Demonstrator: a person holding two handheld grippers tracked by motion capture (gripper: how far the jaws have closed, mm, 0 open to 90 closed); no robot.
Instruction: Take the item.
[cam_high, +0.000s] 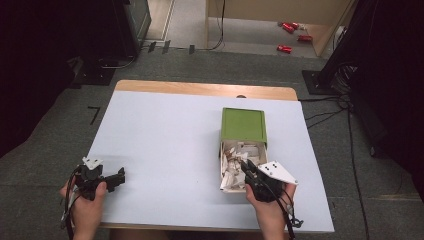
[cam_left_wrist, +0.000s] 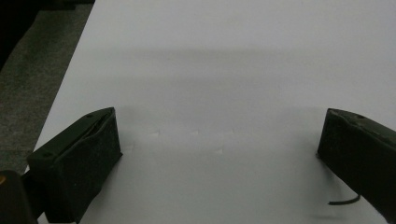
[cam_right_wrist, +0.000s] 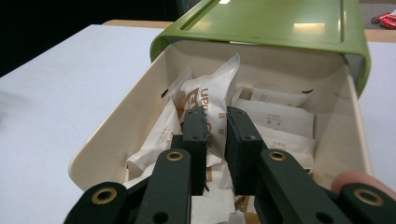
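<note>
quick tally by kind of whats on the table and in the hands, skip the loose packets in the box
tongs: 2 (left tongs, open; right tongs, shut on a white packet)
cream box with green sliding lid: 1
white packet being gripped: 1
total: 4

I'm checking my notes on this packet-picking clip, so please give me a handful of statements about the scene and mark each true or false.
1. The right gripper has its jaws closed on a white packet. True.
2. The box is completely covered by its green lid. False: the lid is slid back, and the near part lies open with packets showing.
3. The left gripper holds a packet. False: its jaws stand wide apart over the bare white table.
4. The box sits on the person's right half of the table. True.
5. The box holds several white packets. True.
</note>
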